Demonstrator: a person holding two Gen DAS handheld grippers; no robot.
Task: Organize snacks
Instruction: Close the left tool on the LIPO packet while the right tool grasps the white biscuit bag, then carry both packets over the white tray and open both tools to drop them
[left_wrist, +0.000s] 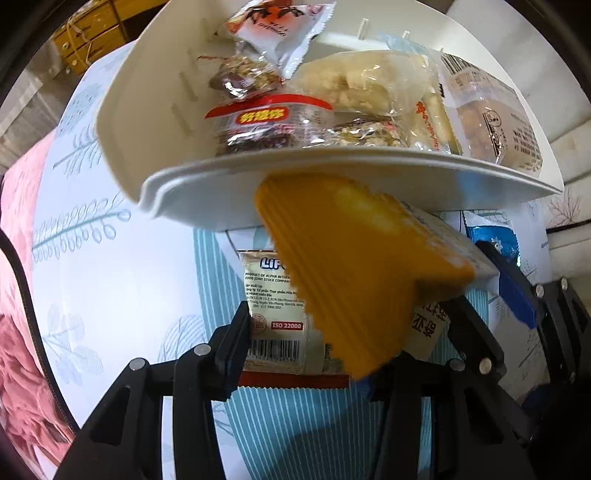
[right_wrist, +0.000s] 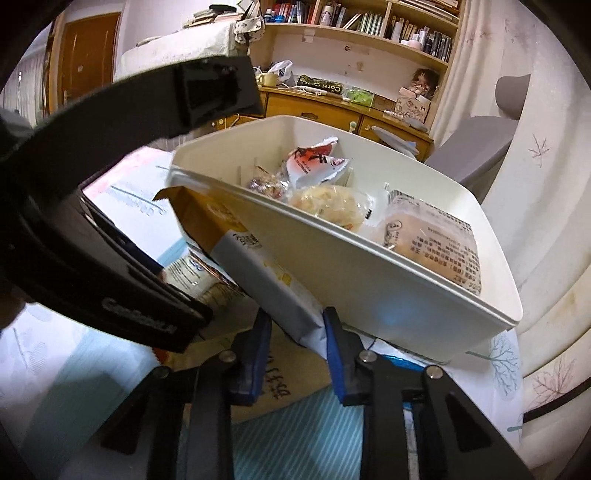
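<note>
A white bin (left_wrist: 332, 164) (right_wrist: 388, 288) holds several wrapped snacks. My right gripper (right_wrist: 295, 328) is shut on the lower end of an orange-and-white packet (right_wrist: 258, 258), which leans up against the bin's near wall. In the left wrist view that orange packet (left_wrist: 351, 266) hangs over the table, with one blue pad (left_wrist: 517, 291) of the right gripper at its end. My left gripper (left_wrist: 347, 332) points straight down over a cream packet (left_wrist: 277, 314) lying on the striped mat. Its left pad is at the packet's edge; the orange packet hides the other side. The left gripper's black body (right_wrist: 110, 258) fills the left of the right wrist view.
A blue packet (left_wrist: 491, 236) lies by the bin's right corner. A tan packet with printed characters (right_wrist: 277, 387) lies under the right gripper. Pink cloth (left_wrist: 22, 332) borders the leaf-patterned tablecloth. A grey chair (right_wrist: 476, 147) and bookshelves (right_wrist: 369, 22) stand behind the bin.
</note>
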